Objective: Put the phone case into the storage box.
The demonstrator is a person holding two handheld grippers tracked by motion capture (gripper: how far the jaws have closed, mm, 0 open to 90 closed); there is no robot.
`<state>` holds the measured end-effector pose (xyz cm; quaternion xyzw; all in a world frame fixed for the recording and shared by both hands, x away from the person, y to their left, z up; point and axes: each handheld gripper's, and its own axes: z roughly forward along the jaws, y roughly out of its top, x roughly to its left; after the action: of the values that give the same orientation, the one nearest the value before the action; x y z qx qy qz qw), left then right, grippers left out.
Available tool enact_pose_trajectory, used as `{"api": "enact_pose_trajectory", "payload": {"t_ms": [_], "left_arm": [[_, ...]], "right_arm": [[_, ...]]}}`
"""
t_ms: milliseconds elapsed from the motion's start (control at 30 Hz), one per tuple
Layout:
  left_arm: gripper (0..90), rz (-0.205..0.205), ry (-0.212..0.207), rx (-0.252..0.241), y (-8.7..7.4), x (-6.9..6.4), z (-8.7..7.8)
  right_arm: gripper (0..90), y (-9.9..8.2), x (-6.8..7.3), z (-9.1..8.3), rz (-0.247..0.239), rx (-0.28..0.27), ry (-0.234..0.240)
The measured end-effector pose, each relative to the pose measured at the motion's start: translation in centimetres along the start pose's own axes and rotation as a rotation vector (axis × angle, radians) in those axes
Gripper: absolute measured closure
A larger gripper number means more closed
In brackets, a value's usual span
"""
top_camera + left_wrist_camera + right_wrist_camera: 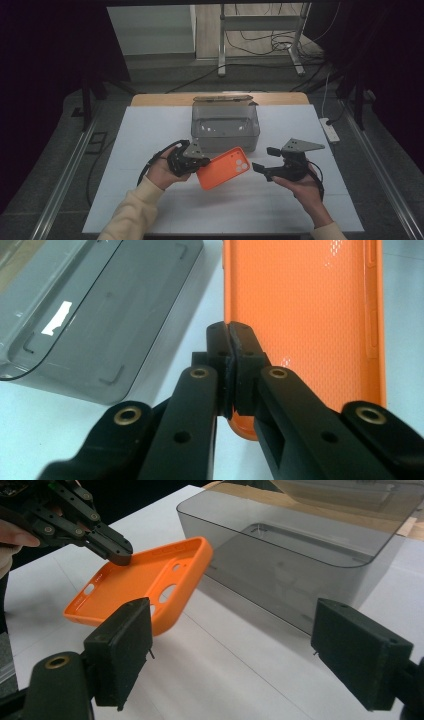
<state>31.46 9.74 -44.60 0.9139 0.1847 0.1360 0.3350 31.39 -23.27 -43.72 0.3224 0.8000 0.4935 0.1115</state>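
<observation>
A: Case (223, 168) reads light, thin, flexible, a bit slick. Left gripper (231, 347) pinches its short end rim, holding it in the air in front of the grey bin (225, 127).

B: Right gripper (240, 655) spread wide, holding nothing. Free end by the camera cutouts looks the best second hold. Bin interior murky; contents unclear.

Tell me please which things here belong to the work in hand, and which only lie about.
Part of the work:
- orange phone case, pinched at its edge by the left gripper
- grey plastic box, open, just behind the case
- right gripper, jaws open, near the case

Only lying about:
- power strip at the right edge of the table
- cables on the floor behind
</observation>
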Motion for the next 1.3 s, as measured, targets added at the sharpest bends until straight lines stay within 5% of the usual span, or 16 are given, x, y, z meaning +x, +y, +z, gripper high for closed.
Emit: {"api": "enact_pose_trajectory", "payload": {"t_ms": [933,1300], "left_arm": [[88.5,0.02,0.016,-0.002,0.3,-0.3,0.0],[88.5,0.027,0.023,-0.004,0.4,-0.5,-0.1]], "right_arm": [[18.5,1.2,1.0,2.5,-0.007,0.03,0.051],[27.2,1.3,1.3,3.4,0.005,0.055,0.062]]}}
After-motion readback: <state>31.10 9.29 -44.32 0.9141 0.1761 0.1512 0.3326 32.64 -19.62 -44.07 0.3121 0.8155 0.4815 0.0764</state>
